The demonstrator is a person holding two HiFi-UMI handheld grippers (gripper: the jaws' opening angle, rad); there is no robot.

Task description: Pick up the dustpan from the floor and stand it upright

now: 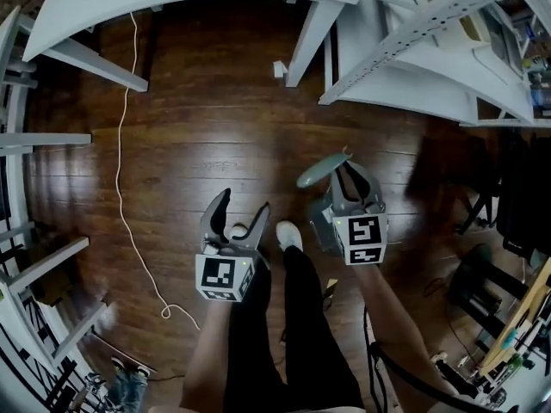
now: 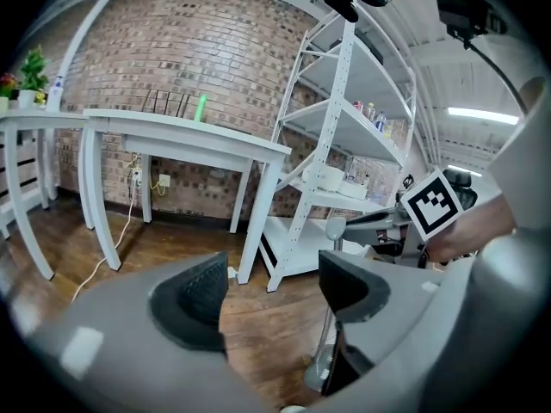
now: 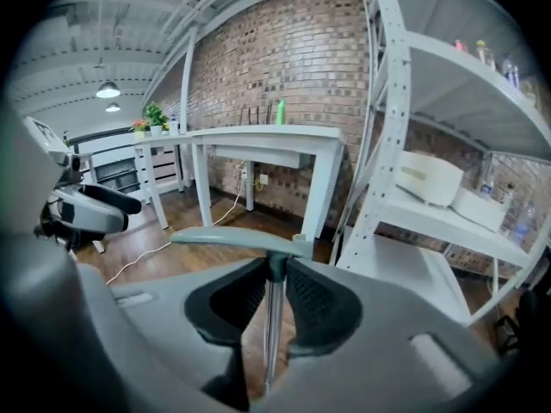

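Two jaws of the right gripper (image 3: 275, 274) are pinching the thin metal pole (image 3: 271, 342) of a long-handled dustpan (image 1: 322, 171), clamping it just under the grey crossbar grip (image 3: 232, 237) at its top. The dustpan is hanging roughly upright, on the right of the scene, just right of the person's white shoe (image 1: 289, 235) and above the wooden floor (image 1: 198, 144). Whether its foot is touching the boards is not showing. The left gripper (image 2: 271, 282) is holding nothing, with its jaws standing apart and only floor between them. The pole is looking stiff, smooth and slim, so it is probably inclined to twist or slide in the ribbed pads. The grey pan (image 2: 320, 372) low down is likely giving most of the little weight and acting as a pendulum. Gripping high is letting it hang plumb. The crossbar grip just above the pads should also be stopping the pole from slipping down through them.
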